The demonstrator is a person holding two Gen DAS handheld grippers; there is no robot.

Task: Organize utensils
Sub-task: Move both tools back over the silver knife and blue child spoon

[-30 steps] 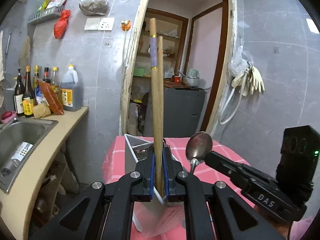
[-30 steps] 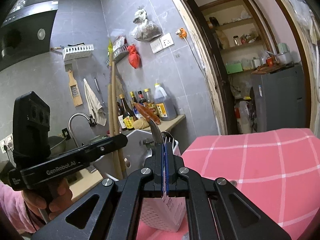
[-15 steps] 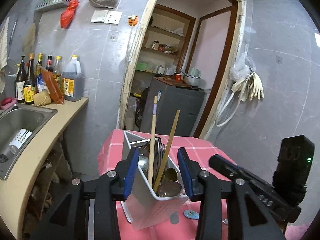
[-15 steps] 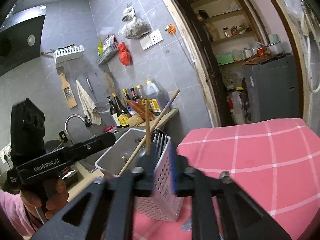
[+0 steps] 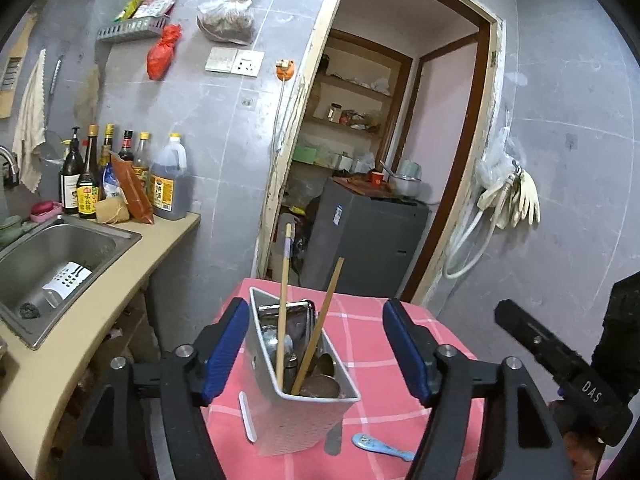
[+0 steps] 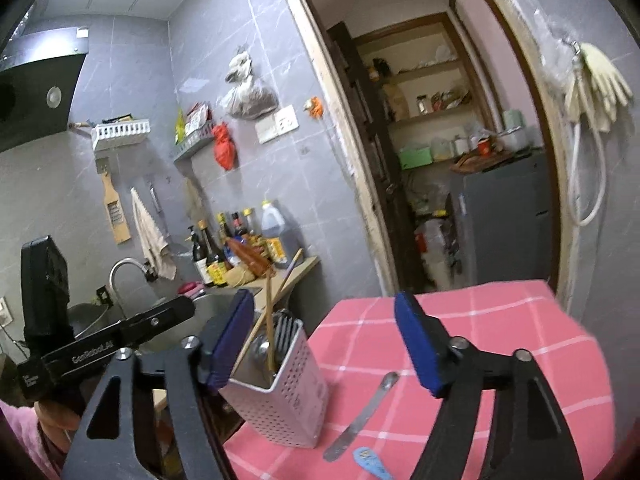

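Both sets of fingers are opening with nothing between the pads. The left gripper (image 5: 316,354) frames the utensil holder (image 5: 304,412), its left pad just beside the holder's wall; a sideways slip there could, I judge, tip the tall, narrow holder off the pink surface (image 5: 400,360). The right gripper (image 6: 326,344) has the holder at its left finger. The chopsticks (image 5: 285,304) lean loosely inside and could rattle out. A blue spoon (image 5: 378,445) and a flat metal utensil (image 6: 362,416) lie loose beyond.
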